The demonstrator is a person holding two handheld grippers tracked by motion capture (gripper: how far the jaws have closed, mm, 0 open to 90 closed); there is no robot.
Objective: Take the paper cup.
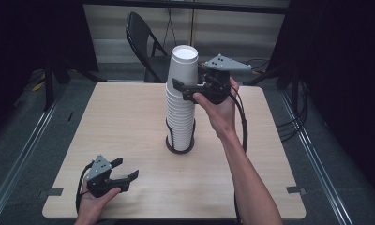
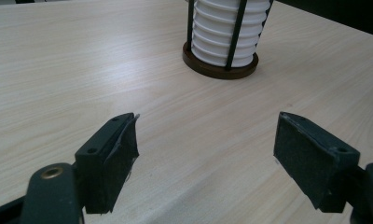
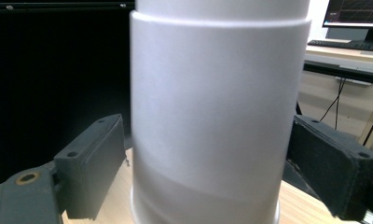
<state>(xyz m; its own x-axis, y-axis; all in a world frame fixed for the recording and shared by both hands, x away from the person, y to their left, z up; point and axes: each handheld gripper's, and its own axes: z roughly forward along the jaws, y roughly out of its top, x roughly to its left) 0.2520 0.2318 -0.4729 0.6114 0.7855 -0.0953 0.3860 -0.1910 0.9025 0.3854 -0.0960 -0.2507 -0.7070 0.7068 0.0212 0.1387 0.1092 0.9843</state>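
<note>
A tall stack of upturned white paper cups (image 1: 181, 112) stands mid-table in a holder with a dark round base (image 1: 180, 147) and thin black rods. The top cup (image 1: 184, 61) sits highest. My right gripper (image 1: 185, 86) is level at that cup, one jaw on each side. In the right gripper view the cup (image 3: 212, 116) is between the pads with a thin gap at the left pad, so the gripper (image 3: 208, 168) is open. My left gripper (image 1: 126, 168) rests low at the table's near left, open and empty (image 2: 205, 149), facing the stack (image 2: 226, 28) and base (image 2: 220, 70).
The light wooden table (image 1: 129, 117) has bare surface all around the holder. A black folding chair (image 1: 143, 42) stands behind the far edge. Cables lie on the floor at the right (image 1: 293, 122). A monitor (image 3: 357, 11) on a desk is in the background.
</note>
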